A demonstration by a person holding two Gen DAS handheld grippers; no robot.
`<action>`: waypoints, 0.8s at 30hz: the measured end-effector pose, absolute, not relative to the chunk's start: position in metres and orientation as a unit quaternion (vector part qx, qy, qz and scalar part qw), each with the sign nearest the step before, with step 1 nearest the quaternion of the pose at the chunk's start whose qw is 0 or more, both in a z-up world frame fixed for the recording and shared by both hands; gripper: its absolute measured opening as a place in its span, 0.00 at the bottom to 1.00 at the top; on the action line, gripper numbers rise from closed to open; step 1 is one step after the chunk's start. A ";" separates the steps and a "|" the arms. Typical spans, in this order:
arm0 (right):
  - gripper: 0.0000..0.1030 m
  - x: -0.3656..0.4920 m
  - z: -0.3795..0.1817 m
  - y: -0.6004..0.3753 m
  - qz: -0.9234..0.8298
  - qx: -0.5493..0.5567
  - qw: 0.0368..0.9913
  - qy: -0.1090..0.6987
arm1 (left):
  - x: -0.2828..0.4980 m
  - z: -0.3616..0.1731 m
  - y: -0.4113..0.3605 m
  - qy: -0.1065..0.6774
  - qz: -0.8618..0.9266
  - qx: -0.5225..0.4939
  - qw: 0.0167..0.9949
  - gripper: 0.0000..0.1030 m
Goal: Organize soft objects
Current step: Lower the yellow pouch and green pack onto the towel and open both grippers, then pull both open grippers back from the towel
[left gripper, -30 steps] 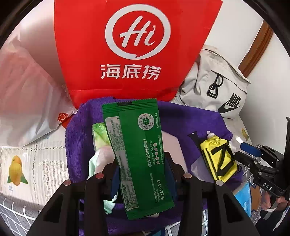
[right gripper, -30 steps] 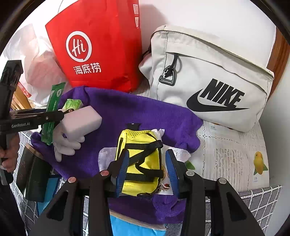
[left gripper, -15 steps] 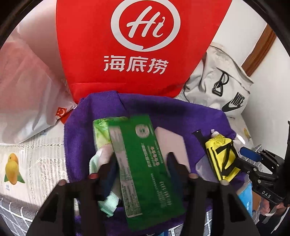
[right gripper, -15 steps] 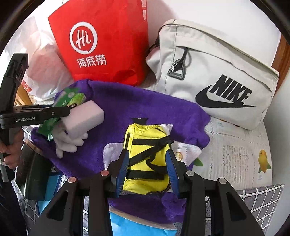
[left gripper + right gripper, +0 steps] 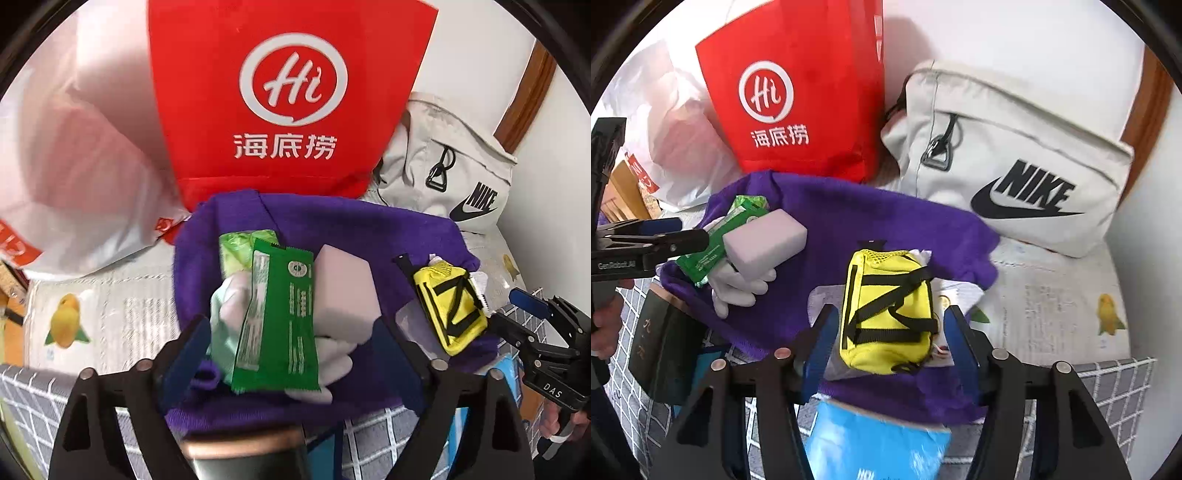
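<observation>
Both jaws stand wide apart: the left hand-held gripper point(image 5: 288, 354) frames the green packet point(image 5: 279, 321) lying on the purple towel point(image 5: 351, 225), the right hand-held gripper point(image 5: 890, 343) flanks the yellow pouch point(image 5: 886, 310) there.

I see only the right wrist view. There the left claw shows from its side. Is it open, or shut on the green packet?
Observer: Open. In the left wrist view the left claw has its jaws wide apart, and the green packet lies between them, touching neither.
Operator: On what does the packet rest?
Observer: Across the white glove, with its top end over a light green pack.
Operator: What is to the left of the purple towel?
Observer: The white mat, with a mango print on it.
</observation>
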State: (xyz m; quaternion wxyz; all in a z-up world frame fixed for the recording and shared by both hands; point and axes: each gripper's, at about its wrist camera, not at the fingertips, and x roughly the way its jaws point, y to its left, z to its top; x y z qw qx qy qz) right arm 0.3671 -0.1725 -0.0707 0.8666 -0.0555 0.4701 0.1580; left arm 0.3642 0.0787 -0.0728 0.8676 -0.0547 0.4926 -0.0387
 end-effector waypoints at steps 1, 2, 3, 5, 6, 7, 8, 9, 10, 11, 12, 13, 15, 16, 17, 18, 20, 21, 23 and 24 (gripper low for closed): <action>0.58 0.363 -0.067 -0.174 0.158 -0.054 0.867 0.469 | 0.360 -0.069 0.079 0.490 -0.037 -0.056 0.869 0.90; 0.59 0.359 -0.064 -0.175 0.158 -0.051 0.867 0.469 | 0.353 -0.064 0.079 0.486 -0.037 -0.057 0.871 0.93; 0.61 0.356 -0.061 -0.176 0.157 -0.049 0.868 0.469 | 0.347 -0.060 0.078 0.483 -0.033 -0.056 0.873 0.93; 0.66 0.346 -0.052 -0.179 0.154 -0.046 0.872 0.463 | 0.334 -0.052 0.076 0.478 -0.025 -0.057 0.876 0.94; 0.72 0.341 -0.048 -0.181 0.153 -0.042 0.874 0.459 | 0.329 -0.049 0.075 0.477 -0.023 -0.058 0.877 0.94; 0.78 0.335 -0.044 -0.183 0.154 -0.036 0.876 0.456 | 0.320 -0.045 0.074 0.475 -0.023 -0.061 0.878 0.95; 0.80 0.329 -0.040 -0.185 0.156 -0.029 0.878 0.452 | 0.315 -0.042 0.071 0.473 -0.023 -0.062 0.878 0.95; 0.81 0.322 -0.035 -0.187 0.158 -0.022 0.880 0.447 | 0.309 -0.040 0.069 0.472 -0.023 -0.062 0.879 0.95; 0.82 0.317 -0.032 -0.188 0.158 -0.018 0.882 0.444 | 0.303 -0.038 0.067 0.472 -0.021 -0.063 0.879 0.95; 0.82 0.312 -0.030 -0.189 0.158 -0.014 0.883 0.442 | 0.294 -0.034 0.064 0.473 -0.018 -0.062 0.879 0.96; 0.83 0.306 -0.028 -0.190 0.158 -0.012 0.884 0.440 | 0.287 -0.032 0.061 0.475 -0.016 -0.060 0.878 0.96; 0.84 0.301 -0.025 -0.191 0.157 -0.011 0.885 0.439 | 0.279 -0.029 0.058 0.474 -0.014 -0.057 0.878 0.96; 0.84 0.288 -0.020 -0.191 0.154 -0.015 0.887 0.436 | 0.263 -0.024 0.055 0.467 -0.012 -0.056 0.882 0.96; 0.84 0.280 -0.017 -0.192 0.150 -0.019 0.889 0.433 | 0.256 -0.022 0.053 0.464 -0.012 -0.058 0.884 0.96; 0.84 0.275 -0.015 -0.193 0.148 -0.021 0.890 0.431 | 0.247 -0.018 0.052 0.463 -0.013 -0.061 0.884 0.96; 0.84 0.267 -0.012 -0.194 0.147 -0.022 0.891 0.428 | 0.238 -0.015 0.050 0.461 -0.012 -0.062 0.885 0.96; 0.84 0.256 -0.007 -0.196 0.152 -0.020 0.893 0.424 | 0.221 -0.010 0.048 0.454 -0.005 -0.065 0.889 0.96; 0.84 0.249 -0.004 -0.197 0.155 -0.018 0.893 0.422 | 0.213 -0.007 0.046 0.451 -0.001 -0.065 0.890 0.96; 0.84 0.239 0.001 -0.200 0.154 -0.017 0.894 0.420 | 0.200 -0.003 0.044 0.448 0.005 -0.065 0.892 0.96; 0.84 0.234 0.003 -0.202 0.153 -0.018 0.895 0.420 | 0.192 0.000 0.042 0.444 0.008 -0.062 0.894 0.96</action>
